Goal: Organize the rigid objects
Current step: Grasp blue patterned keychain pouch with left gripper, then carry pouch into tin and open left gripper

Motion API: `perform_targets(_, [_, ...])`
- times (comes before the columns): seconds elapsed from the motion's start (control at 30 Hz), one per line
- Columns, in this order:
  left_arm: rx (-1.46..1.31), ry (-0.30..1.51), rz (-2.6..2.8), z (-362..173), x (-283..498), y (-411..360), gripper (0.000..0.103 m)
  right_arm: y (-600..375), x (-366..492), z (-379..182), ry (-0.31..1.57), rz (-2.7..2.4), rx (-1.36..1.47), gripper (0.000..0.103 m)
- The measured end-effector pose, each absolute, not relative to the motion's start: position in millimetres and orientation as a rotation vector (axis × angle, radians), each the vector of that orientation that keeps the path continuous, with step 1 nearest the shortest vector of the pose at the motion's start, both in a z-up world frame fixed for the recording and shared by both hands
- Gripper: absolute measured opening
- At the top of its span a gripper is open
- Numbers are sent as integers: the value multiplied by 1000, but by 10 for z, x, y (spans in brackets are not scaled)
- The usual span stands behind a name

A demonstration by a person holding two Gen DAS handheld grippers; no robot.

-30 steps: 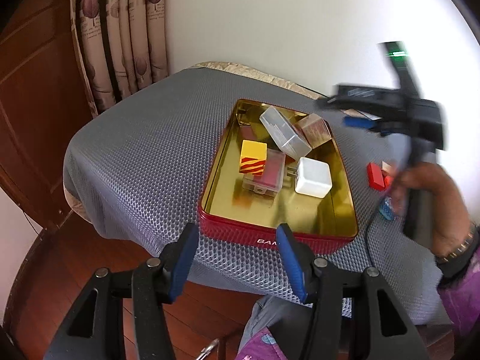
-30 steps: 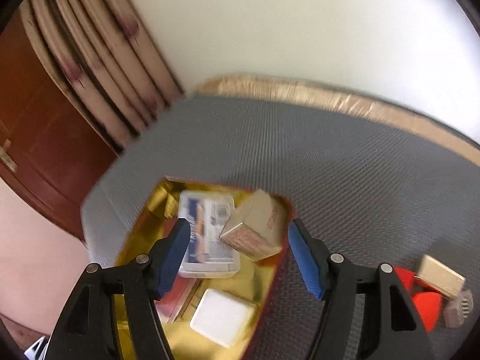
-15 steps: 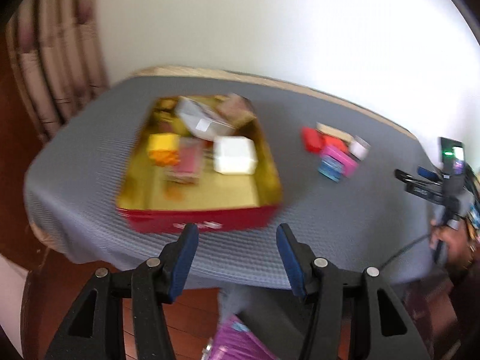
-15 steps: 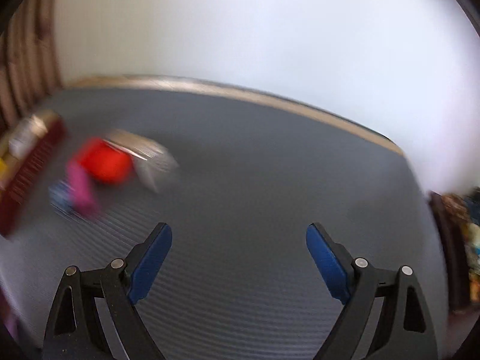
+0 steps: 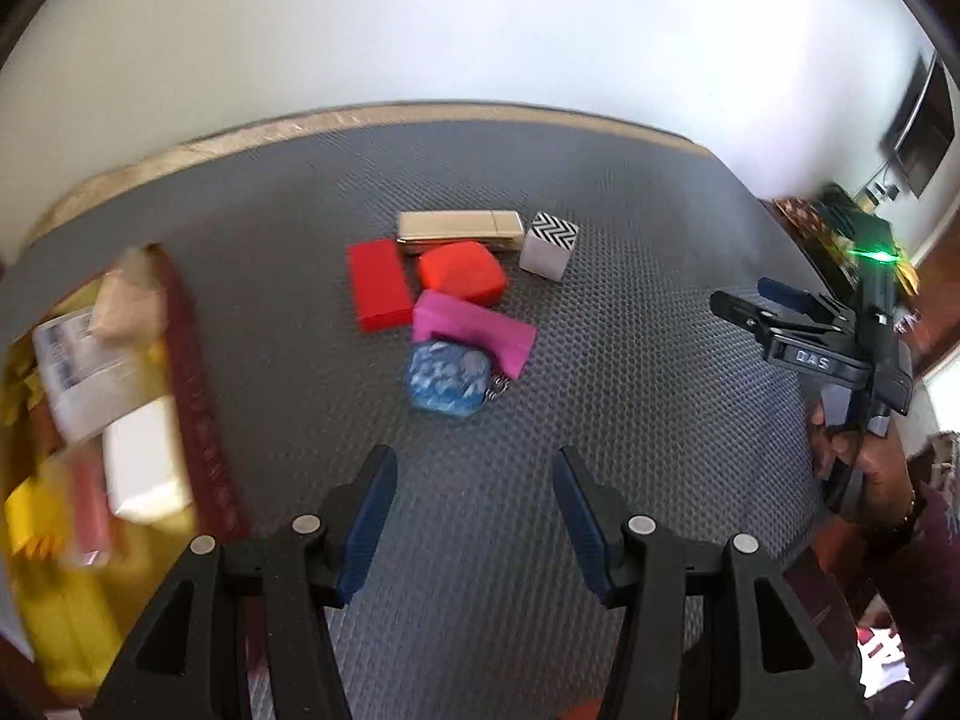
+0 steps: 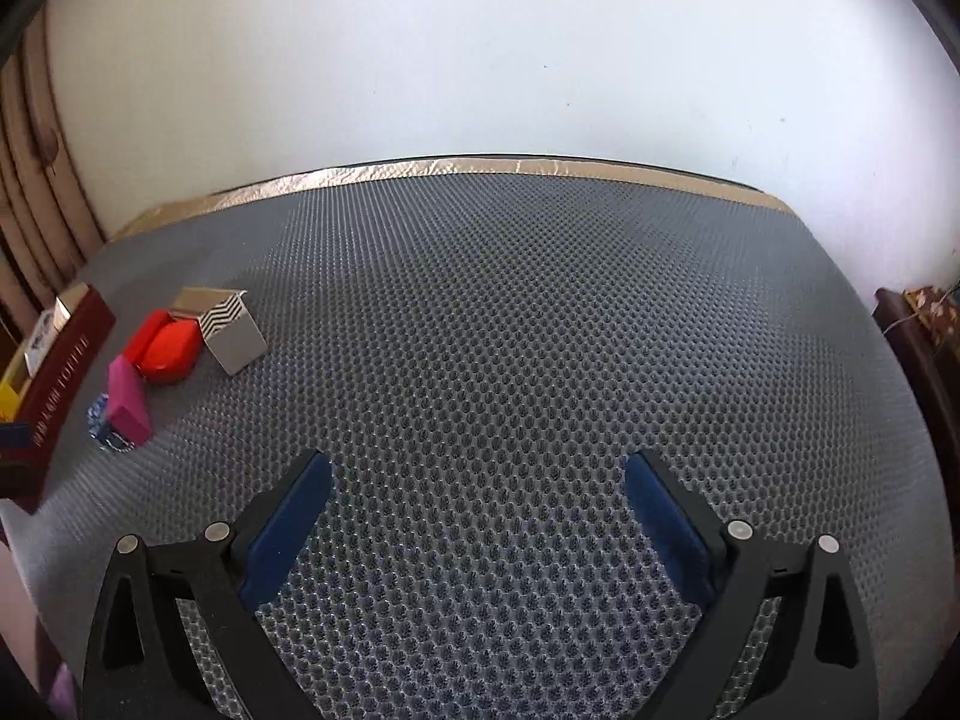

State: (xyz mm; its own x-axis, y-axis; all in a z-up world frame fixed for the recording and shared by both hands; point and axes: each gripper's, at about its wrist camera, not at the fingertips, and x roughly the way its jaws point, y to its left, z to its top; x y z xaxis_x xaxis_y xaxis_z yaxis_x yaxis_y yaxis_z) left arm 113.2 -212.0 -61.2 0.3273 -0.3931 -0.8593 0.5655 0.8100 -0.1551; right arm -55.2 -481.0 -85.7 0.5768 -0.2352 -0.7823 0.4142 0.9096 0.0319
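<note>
A cluster of small items lies on the grey mesh table [image 5: 630, 360]: a flat red box [image 5: 378, 285], a rounded red case [image 5: 461, 273], a gold box [image 5: 459, 228], a zigzag-topped cube [image 5: 549, 245], a pink box [image 5: 474, 330] and a blue patterned pouch [image 5: 445, 378]. My left gripper [image 5: 474, 474] hangs open and empty just in front of the pouch. The red tin [image 5: 198, 396] with gold inside holds several boxes at the left. My right gripper [image 6: 477, 480] is empty over bare mesh, far right of the cluster, its jaws still opening.
The right gripper's body [image 5: 804, 336] and the hand holding it show at the right edge of the left wrist view. A white wall [image 6: 480, 60] backs the table. Curtains [image 6: 30, 180] hang at the left and dark wood furniture [image 6: 918, 348] stands at the right.
Both grippers swung right, away from the tin. The left now faces the loose cluster instead of the tin. The right left the tin, passed the cluster, and its jaws spread wider.
</note>
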Motion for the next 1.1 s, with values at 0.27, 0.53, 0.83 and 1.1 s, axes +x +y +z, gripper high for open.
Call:
perform_targets(0.27, [163, 1122, -661, -787, 1524, -2268, 55, -4835, -563, -854, 879, -347, 240, 98])
perform_targets(0.53, [249, 1126, -641, -925, 1615, -2406, 55, -4800, -515, -859, 891, -329, 245, 98])
perform_targets(0.83, [276, 1045, -564, -878, 1304, -2466, 44, -4794, -476, -888, 911, -328, 248, 98])
perform_targets(1.1, [108, 984, -489, -368, 682, -1898, 44, -4789, -447, -916, 931, -324, 243, 98])
